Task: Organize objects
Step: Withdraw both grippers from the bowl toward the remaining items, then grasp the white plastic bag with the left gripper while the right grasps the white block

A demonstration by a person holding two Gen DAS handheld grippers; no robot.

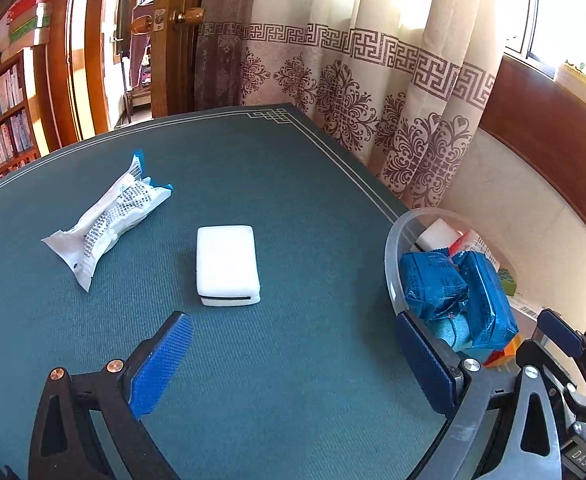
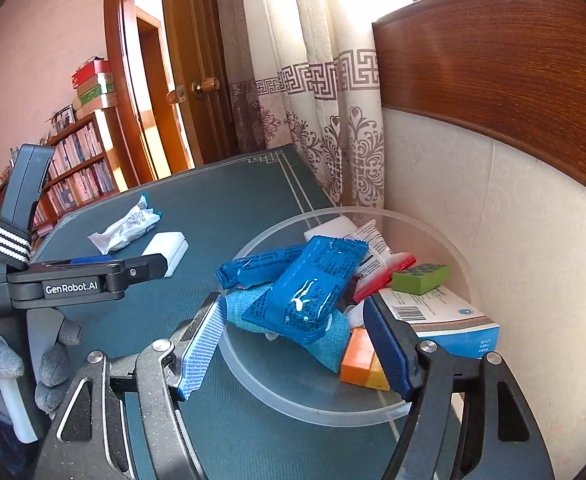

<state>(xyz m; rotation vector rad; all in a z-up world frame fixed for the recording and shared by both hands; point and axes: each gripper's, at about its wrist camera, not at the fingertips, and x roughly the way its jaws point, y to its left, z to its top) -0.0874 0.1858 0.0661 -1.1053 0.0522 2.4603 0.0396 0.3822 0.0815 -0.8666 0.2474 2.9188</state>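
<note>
Loose on desk (image 1: pixel 293 184): white block (image 1: pixel 227 265), just ahead of left gripper (image 1: pixel 293 364), and white wrapper packet (image 1: pixel 109 216) beyond; clear bowl (image 2: pixel 333 408) at desk's right edge already piled with blue packets (image 2: pixel 313 288). Both grippers' jaws wide open, empty; right gripper (image 2: pixel 297 348) hovers at bowl. Risk: block may squash or slip under pinch; further additions may topple the heap.

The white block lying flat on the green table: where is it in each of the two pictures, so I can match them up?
Left wrist view: the white block lies near the middle, just ahead of the open left gripper.
Right wrist view: it sits left of centre, partly hidden behind the other gripper's finger.
Shared landmark: the white printed packet lies just to its left in both.
</note>
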